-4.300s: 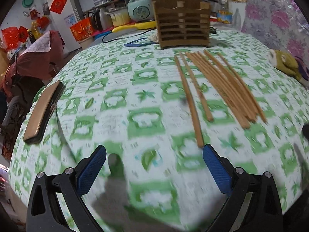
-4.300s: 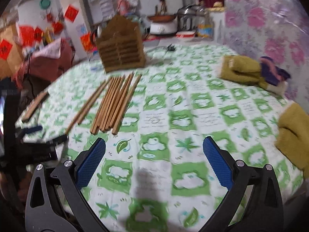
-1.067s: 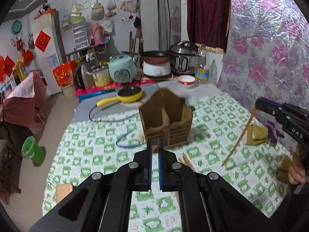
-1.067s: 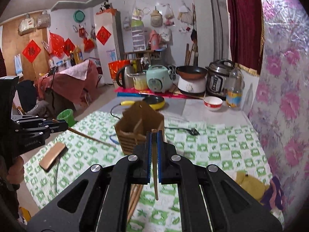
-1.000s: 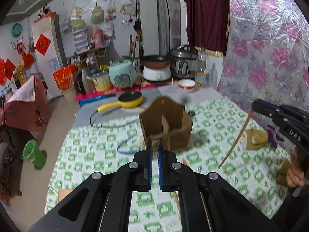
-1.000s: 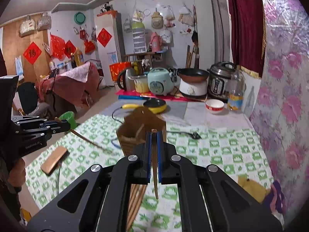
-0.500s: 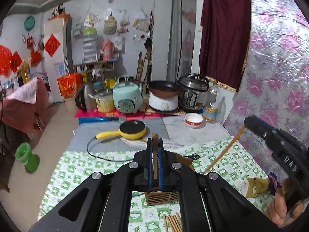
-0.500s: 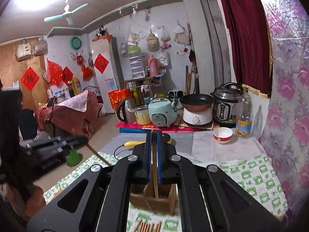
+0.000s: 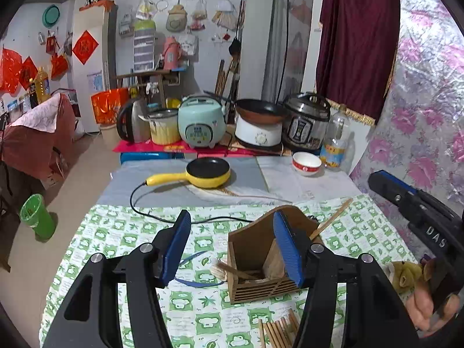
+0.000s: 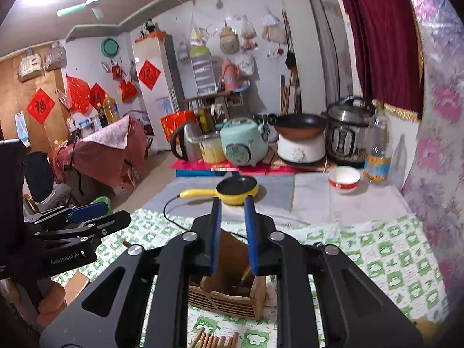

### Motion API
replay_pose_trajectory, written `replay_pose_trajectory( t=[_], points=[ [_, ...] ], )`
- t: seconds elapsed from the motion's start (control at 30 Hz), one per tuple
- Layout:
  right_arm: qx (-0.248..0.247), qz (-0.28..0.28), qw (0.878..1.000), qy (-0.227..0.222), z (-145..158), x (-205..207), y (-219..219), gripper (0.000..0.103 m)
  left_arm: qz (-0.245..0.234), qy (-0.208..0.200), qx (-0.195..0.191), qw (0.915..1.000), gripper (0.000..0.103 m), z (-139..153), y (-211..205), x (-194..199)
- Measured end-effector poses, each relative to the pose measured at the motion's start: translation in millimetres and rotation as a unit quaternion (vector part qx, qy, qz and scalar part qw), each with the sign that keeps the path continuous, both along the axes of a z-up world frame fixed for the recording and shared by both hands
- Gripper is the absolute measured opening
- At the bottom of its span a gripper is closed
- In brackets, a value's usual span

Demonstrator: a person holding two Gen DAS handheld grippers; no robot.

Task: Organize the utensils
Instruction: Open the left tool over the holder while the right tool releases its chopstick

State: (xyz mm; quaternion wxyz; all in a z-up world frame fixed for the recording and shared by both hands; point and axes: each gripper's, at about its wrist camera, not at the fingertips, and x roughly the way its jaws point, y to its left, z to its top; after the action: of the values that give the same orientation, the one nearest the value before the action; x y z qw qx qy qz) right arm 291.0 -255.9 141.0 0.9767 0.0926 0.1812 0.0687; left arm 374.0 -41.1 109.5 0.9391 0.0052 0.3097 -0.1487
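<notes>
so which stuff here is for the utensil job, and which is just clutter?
Job:
- wooden holder
- chopstick in holder
- chopsticks on table

Clutter:
- yellow pan
- bowl
- rice cooker
- bottle
- kettle

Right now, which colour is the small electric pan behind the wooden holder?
Yellow, with a black cooking surface; the left wrist view shows it best.

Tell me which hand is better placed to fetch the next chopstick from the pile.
Right, probably. Both tongs have just been opening, nothing between them, above the holder. The pile lies nearly centred under the right tongs; under the left tongs it sits off toward one finger.
</notes>
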Motion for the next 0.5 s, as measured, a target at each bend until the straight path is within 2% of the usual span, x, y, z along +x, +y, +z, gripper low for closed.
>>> replay_pose_trajectory(
  t=[0.13, 0.27, 0.33, 0.43, 0.5],
  points=[
    [-0.002, -0.006, 1.0, -0.023, 3.8, -25.7, 3.0, 0.034, 0.013, -0.024, 0.005, 0.9996, 0.071, 17.5, 4.6, -22.1],
    [-0.006, -0.011, 0.999, -0.043, 8.4, -56.3, 6.3, 0.05, 0.021, -0.037, 0.004, 0.9991, 0.082, 30.1, 11.4, -46.8],
    [-0.011, -0.017, 0.998, -0.063, 13.0, -77.5, 8.6, 0.061, 0.024, -0.043, 0.001, 0.9988, 0.084, 35.0, 16.5, -59.7],
    [-0.021, -0.031, 0.995, -0.097, 20.8, -114.6, 13.2, 0.088, 0.031, -0.051, 0.002, 0.9982, 0.088, 40.3, 25.5, -82.5],
    [-0.027, -0.037, 0.993, -0.111, 20.7, -132.2, 15.2, 0.097, 0.035, -0.052, 0.003, 0.998, 0.089, 39.5, 30.4, -96.5]
  ],
)
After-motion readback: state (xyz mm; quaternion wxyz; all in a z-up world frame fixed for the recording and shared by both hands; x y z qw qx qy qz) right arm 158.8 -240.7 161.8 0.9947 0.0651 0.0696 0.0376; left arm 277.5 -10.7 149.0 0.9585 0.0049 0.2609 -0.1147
